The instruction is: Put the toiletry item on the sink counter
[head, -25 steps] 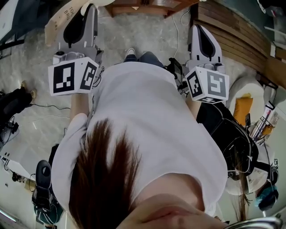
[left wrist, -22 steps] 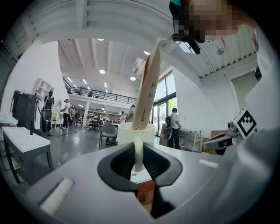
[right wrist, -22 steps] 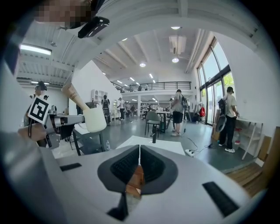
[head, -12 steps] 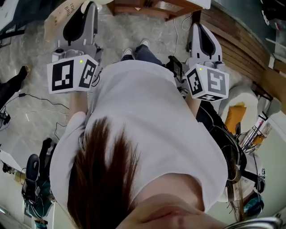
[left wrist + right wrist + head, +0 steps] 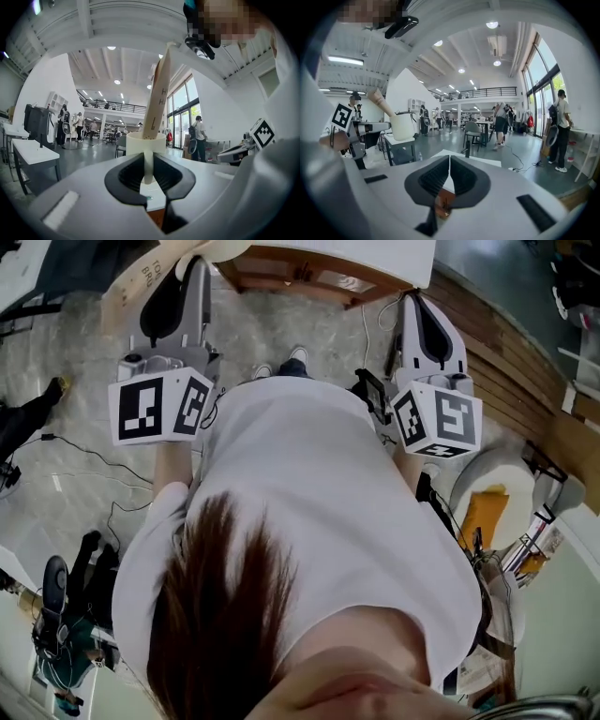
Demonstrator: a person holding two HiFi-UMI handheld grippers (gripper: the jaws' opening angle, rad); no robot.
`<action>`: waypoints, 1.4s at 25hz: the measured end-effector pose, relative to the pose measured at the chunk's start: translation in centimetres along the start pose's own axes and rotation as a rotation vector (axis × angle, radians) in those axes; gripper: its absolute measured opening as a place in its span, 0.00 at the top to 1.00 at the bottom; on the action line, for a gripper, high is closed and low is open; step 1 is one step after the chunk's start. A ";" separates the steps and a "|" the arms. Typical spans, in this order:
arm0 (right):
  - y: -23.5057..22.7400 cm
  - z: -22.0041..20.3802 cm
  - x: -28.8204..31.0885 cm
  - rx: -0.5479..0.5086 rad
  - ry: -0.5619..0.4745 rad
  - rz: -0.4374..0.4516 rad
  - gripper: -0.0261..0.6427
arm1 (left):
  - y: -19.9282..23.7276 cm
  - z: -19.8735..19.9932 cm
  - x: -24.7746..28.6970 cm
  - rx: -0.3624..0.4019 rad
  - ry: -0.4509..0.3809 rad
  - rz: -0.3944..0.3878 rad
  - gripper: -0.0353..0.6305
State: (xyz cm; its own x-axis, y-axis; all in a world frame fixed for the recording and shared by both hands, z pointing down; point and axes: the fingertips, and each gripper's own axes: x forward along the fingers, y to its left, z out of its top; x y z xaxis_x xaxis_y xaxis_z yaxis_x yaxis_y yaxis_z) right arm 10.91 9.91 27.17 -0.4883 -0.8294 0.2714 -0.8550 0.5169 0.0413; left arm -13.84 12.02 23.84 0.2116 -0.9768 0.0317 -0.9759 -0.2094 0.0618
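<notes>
Here we are standing in a big bright hall with a gripper in each hand, both reaching out ahead of our white shirt [image 5: 309, 512]. The left gripper [image 5: 148, 171] is clamping a white cup [image 5: 145, 143]. Its dark pads [image 5: 126, 176] are pressing from both sides on a narrow white strip of the cup; we cannot tell whether that strip is wall or handle. The toiletry item [image 5: 157, 98], a tan tube with dark lettering, is standing in that cup. It is leaning to the right and rising well above the rim, so it is riding up in the air with the cup. The right gripper [image 5: 449, 176] is carrying nothing: its jaws are lying together along a thin line, with nothing between them. In the right gripper view, cup and tube are showing off to the left, beside the left gripper's marker cube [image 5: 342, 117]. In the head view, both grippers are hanging over the pale floor [image 5: 84, 362], and a wooden-framed table [image 5: 319, 277] is standing just ahead of them.
</notes>
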 end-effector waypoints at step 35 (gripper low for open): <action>-7.1 2.0 8.9 0.050 -0.004 -0.100 0.94 | 2.8 2.6 14.7 0.037 -0.037 -0.098 0.87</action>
State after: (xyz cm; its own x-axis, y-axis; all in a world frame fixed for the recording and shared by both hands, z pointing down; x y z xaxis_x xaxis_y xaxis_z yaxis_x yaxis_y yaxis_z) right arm 12.29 -1.58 27.41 -0.4003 -0.8774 0.2644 -0.9073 0.4199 0.0199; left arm -13.62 -3.03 21.86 0.3048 -0.9524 -0.0097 -0.9520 -0.3049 0.0257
